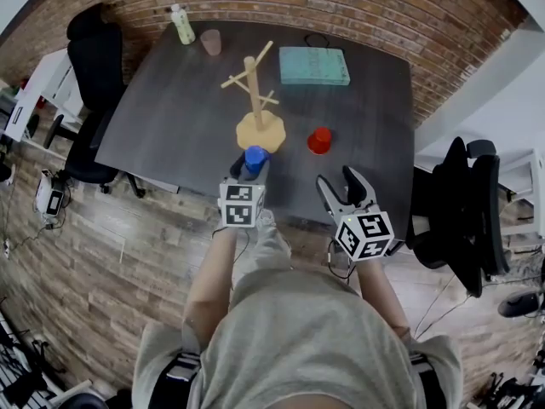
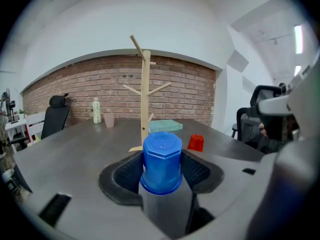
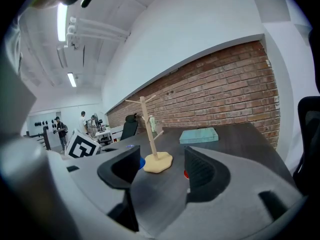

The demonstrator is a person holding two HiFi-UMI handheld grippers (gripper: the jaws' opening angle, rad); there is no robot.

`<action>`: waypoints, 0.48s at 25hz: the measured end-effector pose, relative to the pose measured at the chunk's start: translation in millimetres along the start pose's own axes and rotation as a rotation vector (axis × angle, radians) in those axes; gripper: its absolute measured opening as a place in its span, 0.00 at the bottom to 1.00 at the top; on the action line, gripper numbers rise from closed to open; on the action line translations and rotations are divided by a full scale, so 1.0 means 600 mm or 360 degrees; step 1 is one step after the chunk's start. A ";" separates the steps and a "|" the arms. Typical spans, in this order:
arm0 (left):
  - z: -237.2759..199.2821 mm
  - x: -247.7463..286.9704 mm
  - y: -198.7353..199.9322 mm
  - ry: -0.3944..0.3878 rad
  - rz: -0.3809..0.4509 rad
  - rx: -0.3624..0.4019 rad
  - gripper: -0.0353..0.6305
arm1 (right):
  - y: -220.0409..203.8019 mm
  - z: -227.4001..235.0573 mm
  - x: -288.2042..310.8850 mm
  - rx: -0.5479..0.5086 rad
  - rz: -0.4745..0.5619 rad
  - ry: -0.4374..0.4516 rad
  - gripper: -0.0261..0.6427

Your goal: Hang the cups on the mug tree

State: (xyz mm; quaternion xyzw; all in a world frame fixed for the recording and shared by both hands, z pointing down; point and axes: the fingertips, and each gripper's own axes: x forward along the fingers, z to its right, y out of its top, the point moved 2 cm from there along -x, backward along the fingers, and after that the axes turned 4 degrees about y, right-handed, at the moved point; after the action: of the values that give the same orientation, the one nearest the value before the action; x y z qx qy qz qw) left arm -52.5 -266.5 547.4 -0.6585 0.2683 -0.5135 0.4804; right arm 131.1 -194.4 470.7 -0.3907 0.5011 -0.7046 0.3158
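Note:
A blue cup stands upside down on the dark table, just in front of the mug tree's round base. My left gripper is shut on the blue cup, a pad against each side. The wooden mug tree stands mid-table with bare pegs; it rises right behind the cup in the left gripper view. A red cup sits upside down to the tree's right. My right gripper hangs open and empty near the table's front edge, with the tree ahead of it.
A pink cup and a pale bottle stand at the table's far left. A teal box lies at the back right. Office chairs stand on the left and on the right. People stand far off.

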 end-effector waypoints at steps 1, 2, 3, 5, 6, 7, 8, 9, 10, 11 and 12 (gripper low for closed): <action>-0.002 -0.007 0.011 0.0002 0.0022 0.0005 0.40 | 0.000 -0.002 0.000 0.0000 0.0001 0.0005 0.44; -0.004 -0.013 0.022 0.0006 0.0045 0.0010 0.40 | 0.000 -0.003 0.000 -0.0002 0.0002 0.0010 0.44; -0.006 -0.019 0.034 0.0012 0.0069 0.0015 0.40 | 0.000 -0.005 0.000 -0.0004 0.0003 0.0016 0.44; -0.011 -0.034 0.057 0.0024 0.0117 0.0028 0.40 | 0.001 -0.008 -0.001 -0.0006 0.0008 0.0027 0.44; -0.013 -0.042 0.069 0.0030 0.0142 0.0037 0.40 | 0.002 -0.010 -0.002 -0.0008 0.0011 0.0032 0.44; -0.015 -0.050 0.081 0.0035 0.0168 0.0045 0.40 | 0.003 -0.012 -0.002 -0.0009 0.0013 0.0038 0.44; -0.017 -0.058 0.094 0.0038 0.0195 0.0050 0.40 | 0.003 -0.014 -0.003 -0.0010 0.0016 0.0043 0.44; -0.019 -0.065 0.107 0.0040 0.0220 0.0052 0.40 | 0.004 -0.016 -0.003 -0.0012 0.0018 0.0050 0.44; -0.021 -0.073 0.120 0.0041 0.0243 0.0053 0.40 | 0.006 -0.018 -0.003 -0.0014 0.0021 0.0057 0.44; -0.024 -0.081 0.133 0.0042 0.0263 0.0053 0.40 | 0.007 -0.021 -0.002 -0.0017 0.0024 0.0065 0.44; -0.027 -0.089 0.146 0.0043 0.0283 0.0056 0.40 | 0.008 -0.023 -0.002 -0.0019 0.0027 0.0073 0.44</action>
State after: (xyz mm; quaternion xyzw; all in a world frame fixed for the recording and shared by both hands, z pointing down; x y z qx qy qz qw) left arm -72.8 -261.3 445.7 -0.6164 0.3231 -0.4824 0.5320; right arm 120.0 -188.3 463.2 -0.3721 0.5157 -0.7076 0.3079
